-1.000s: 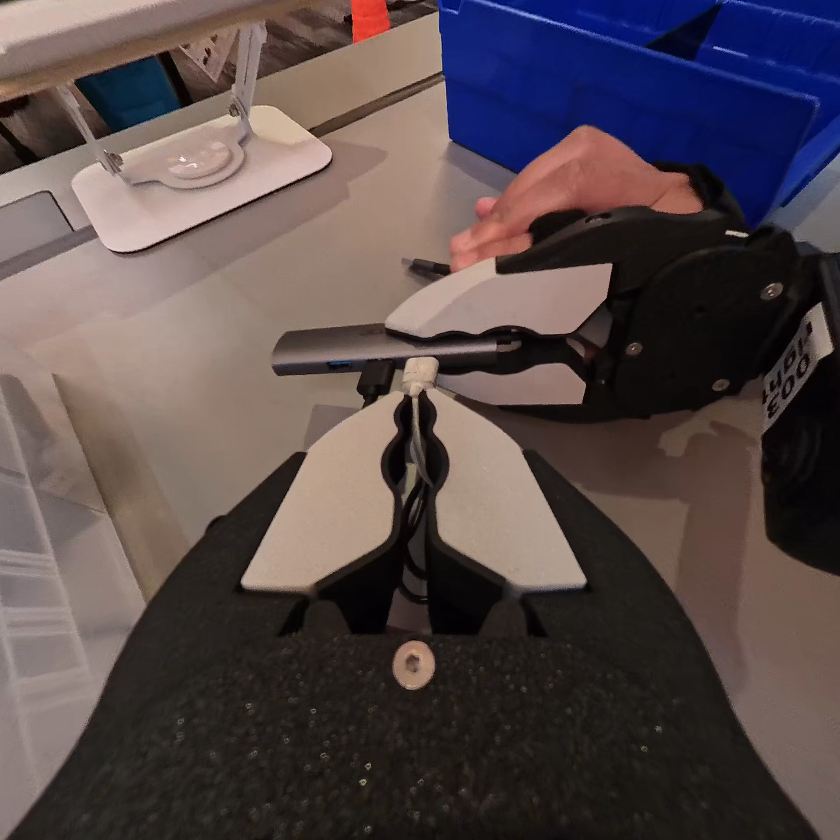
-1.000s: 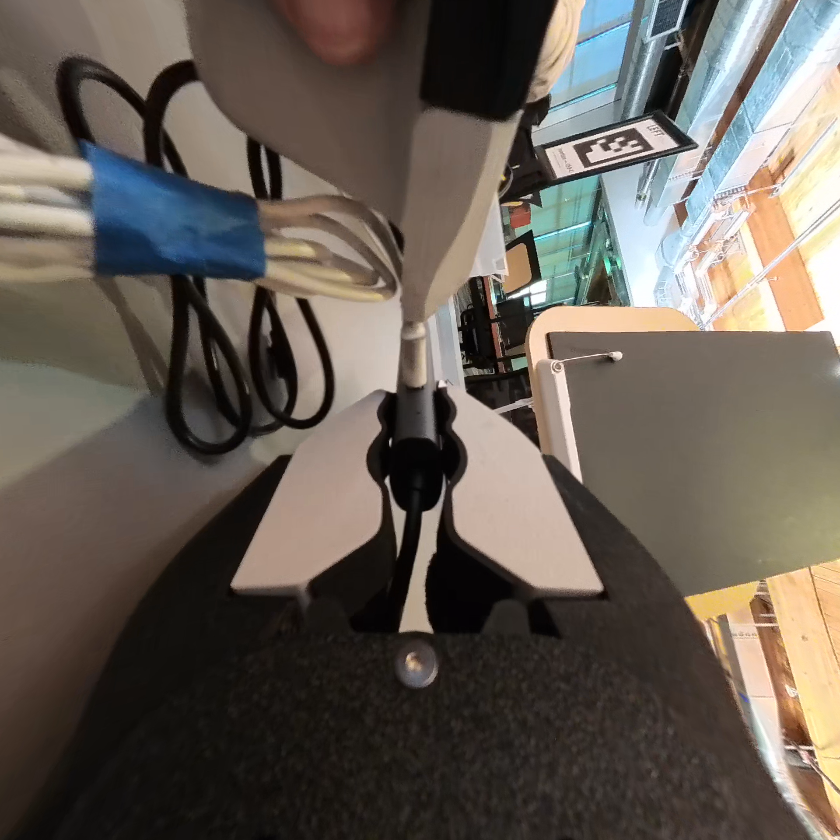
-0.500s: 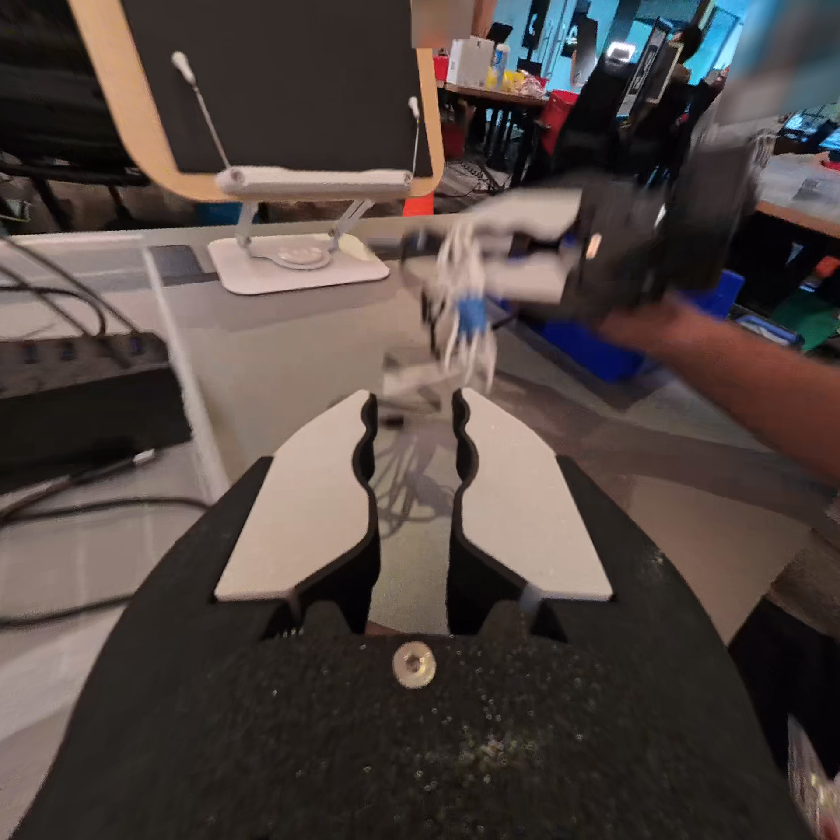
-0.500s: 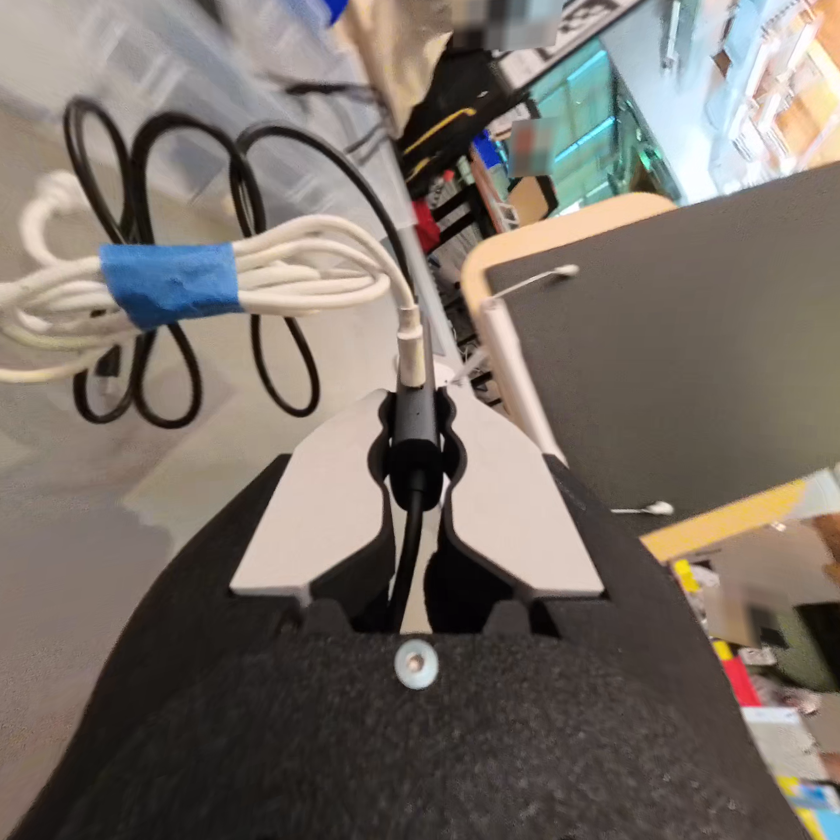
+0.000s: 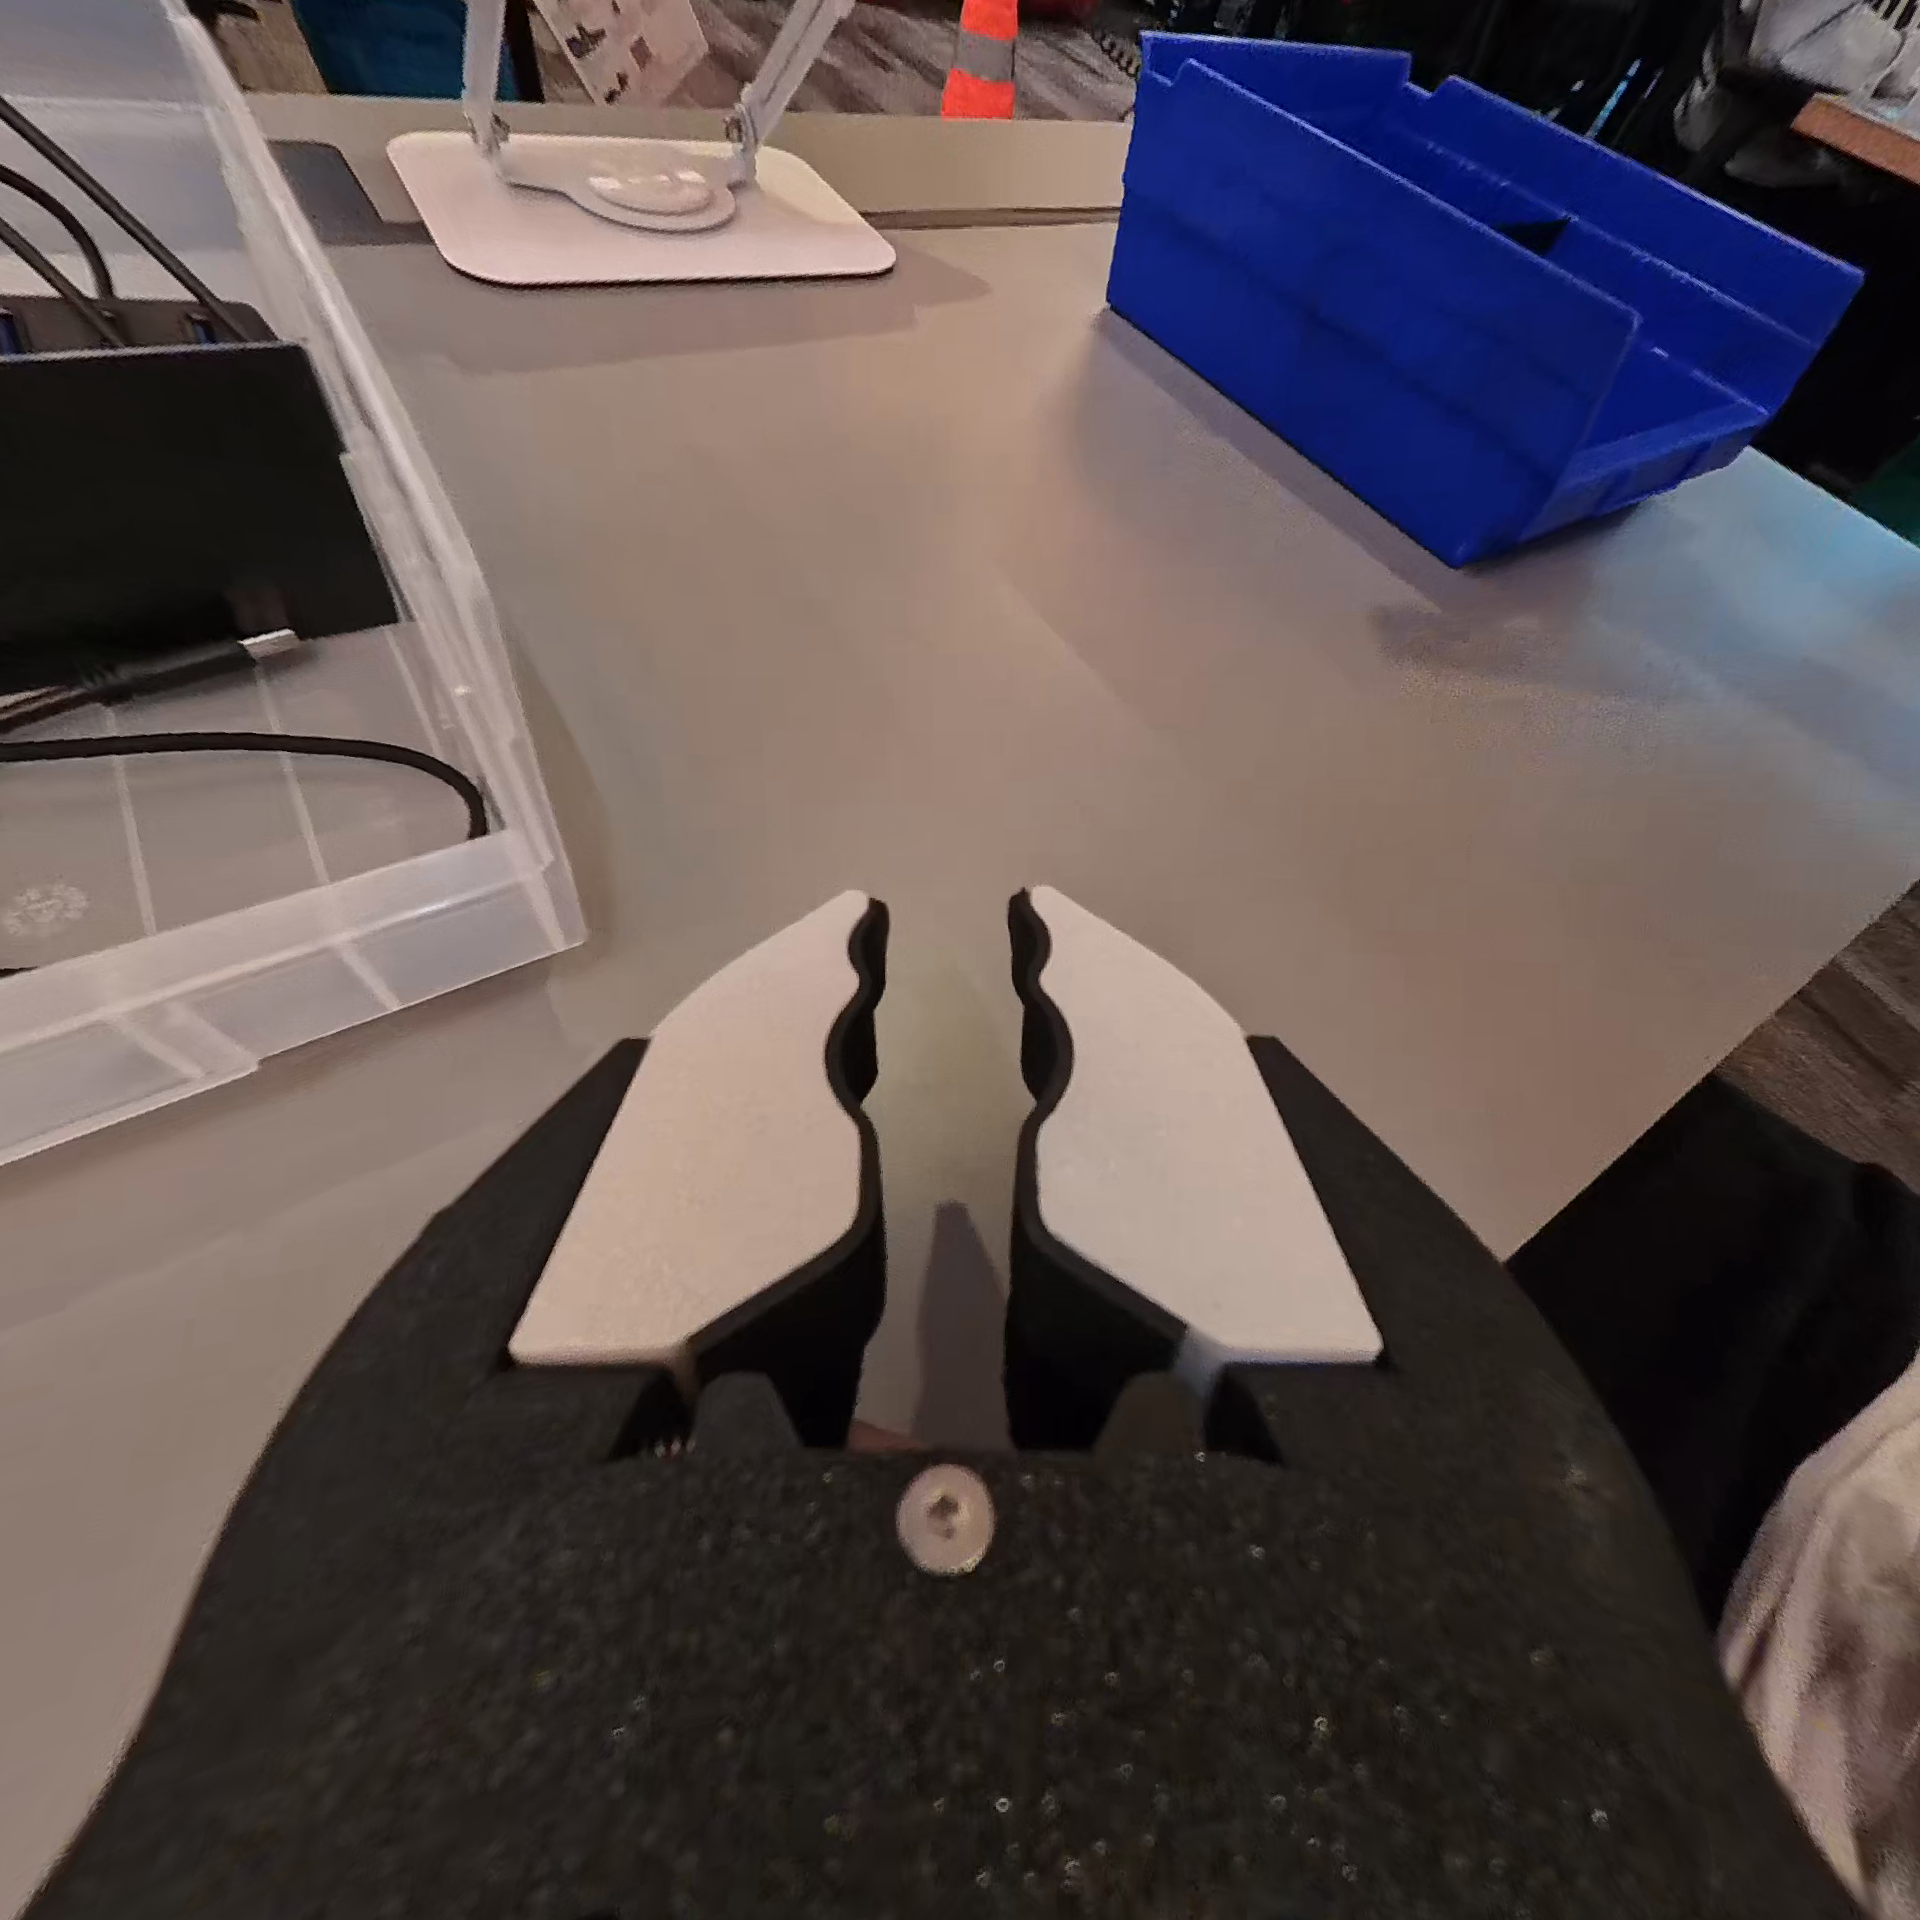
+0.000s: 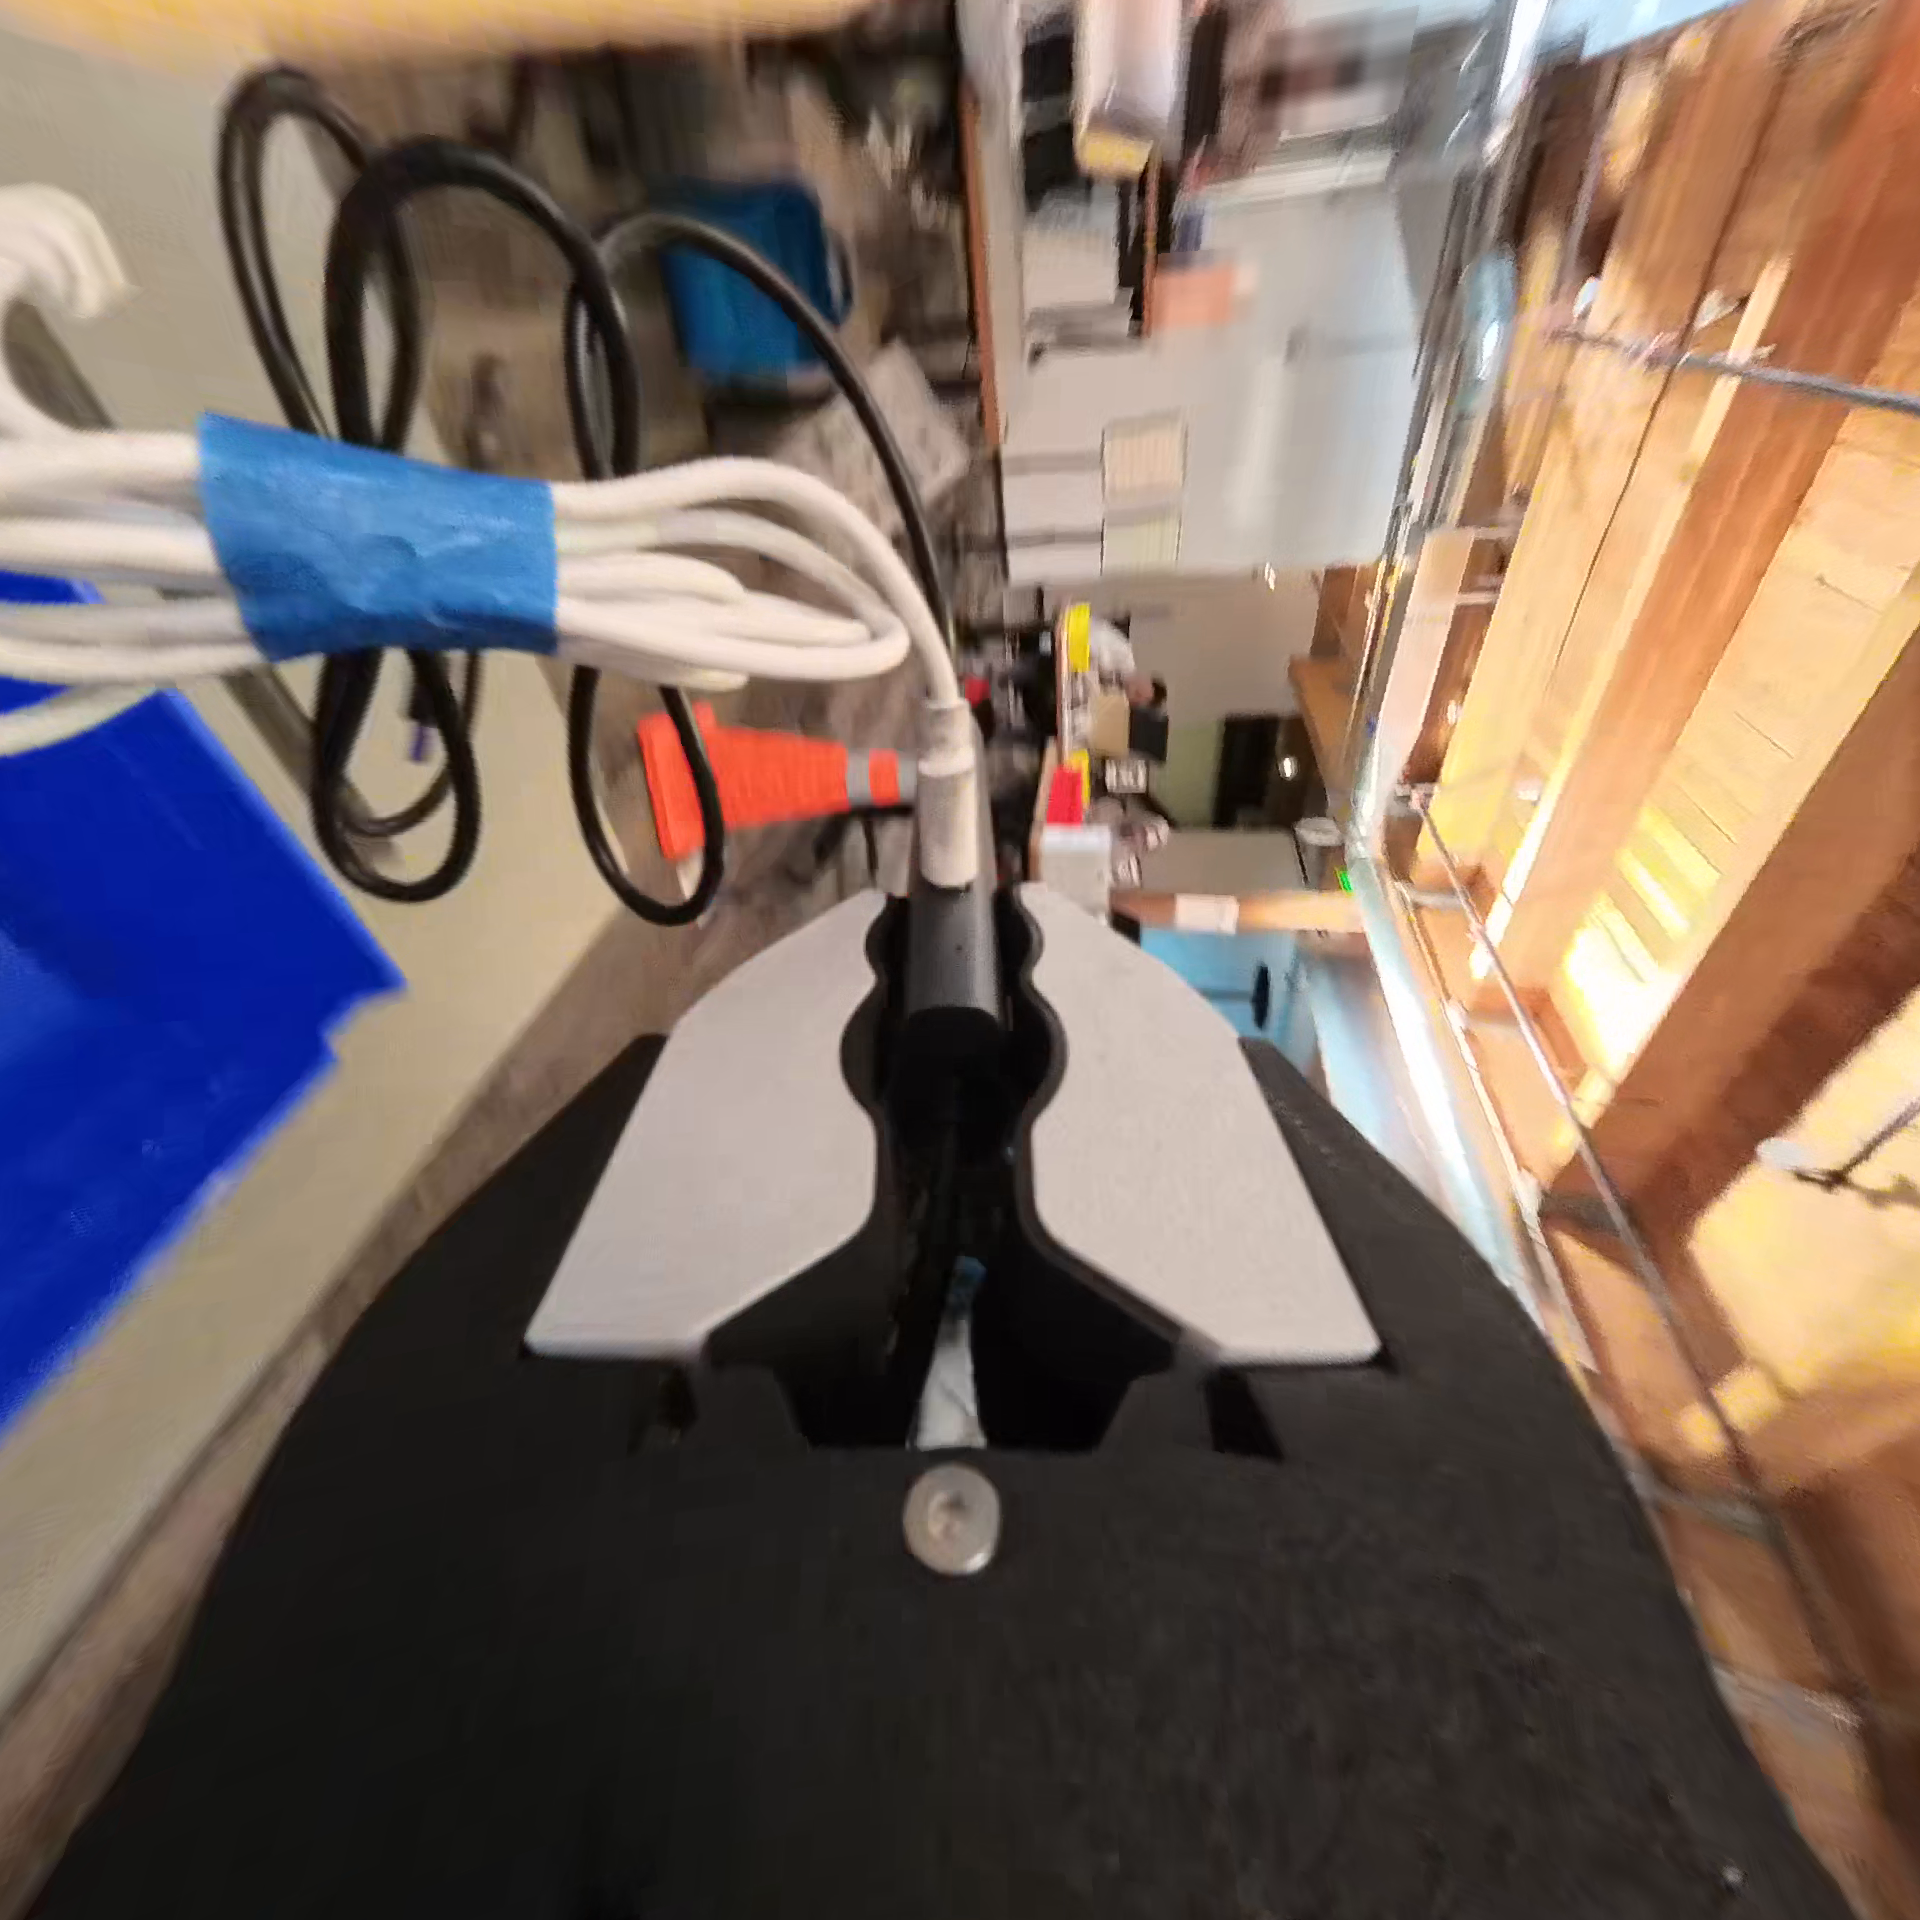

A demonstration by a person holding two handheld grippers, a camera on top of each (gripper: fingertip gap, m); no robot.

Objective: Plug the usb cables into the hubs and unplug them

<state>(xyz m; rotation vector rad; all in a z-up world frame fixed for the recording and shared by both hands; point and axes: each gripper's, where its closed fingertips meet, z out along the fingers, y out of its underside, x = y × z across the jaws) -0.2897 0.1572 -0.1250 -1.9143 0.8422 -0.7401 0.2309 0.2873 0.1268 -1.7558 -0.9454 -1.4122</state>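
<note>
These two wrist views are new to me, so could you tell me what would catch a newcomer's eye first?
In the right wrist view, the right gripper is clamped on a slim dark hub, with a white cable bundle wrapped in blue tape plugged into it. In the left wrist view, the left gripper hangs open and empty above the grey table, with a blue bin at far right.

On the table [image 5: 1039,644], a tray [image 5: 436,623] holding a hub [image 5: 156,488] lies left, a bin [image 5: 1455,332] right, a stand [image 5: 644,218] behind.

I see a grey worktop [image 5: 935,582], a blue bin [image 5: 1455,343], a clear tray [image 5: 436,582] holding a black hub [image 5: 156,488], and a white cable [image 6: 727,582] banded in blue tape [image 6: 374,535].
</note>
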